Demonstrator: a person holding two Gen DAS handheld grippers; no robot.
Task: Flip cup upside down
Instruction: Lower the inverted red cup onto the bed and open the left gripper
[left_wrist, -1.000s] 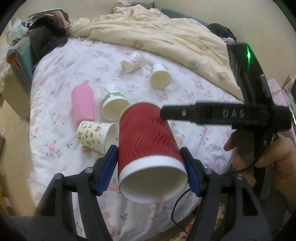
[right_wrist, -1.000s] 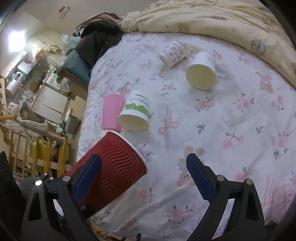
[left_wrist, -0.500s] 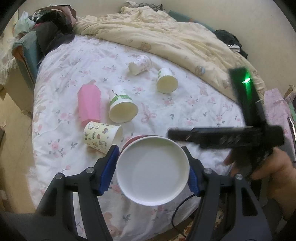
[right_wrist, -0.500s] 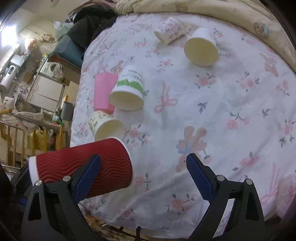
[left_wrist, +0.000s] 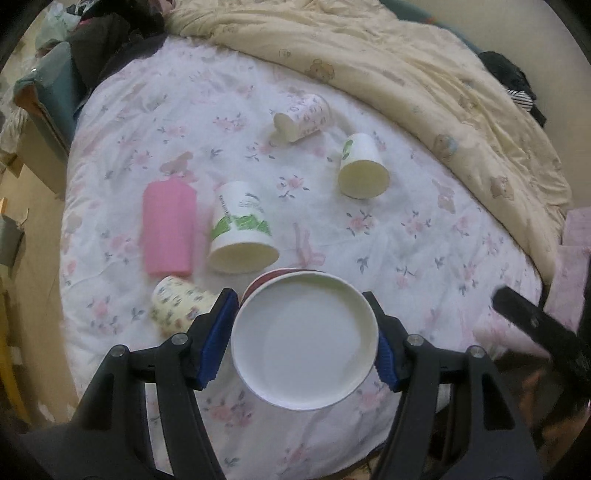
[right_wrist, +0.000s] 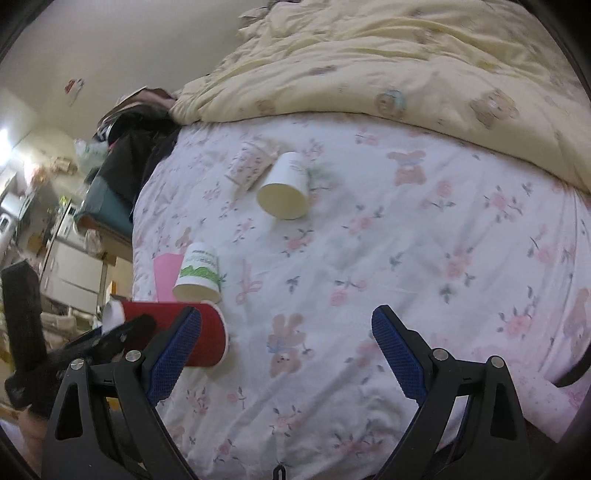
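Left wrist view, left tongs (left_wrist: 301, 341) clenched on red cup (left_wrist: 303, 339), right tongs (right_wrist: 286, 354) released, apart

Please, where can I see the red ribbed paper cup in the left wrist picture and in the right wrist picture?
Left wrist view: the red ribbed paper cup is at bottom centre, white mouth facing the camera, between the left gripper fingers.
Right wrist view: it lies at lower left, partly behind a blue finger.
Shared landmark: the white paper cup with green print.
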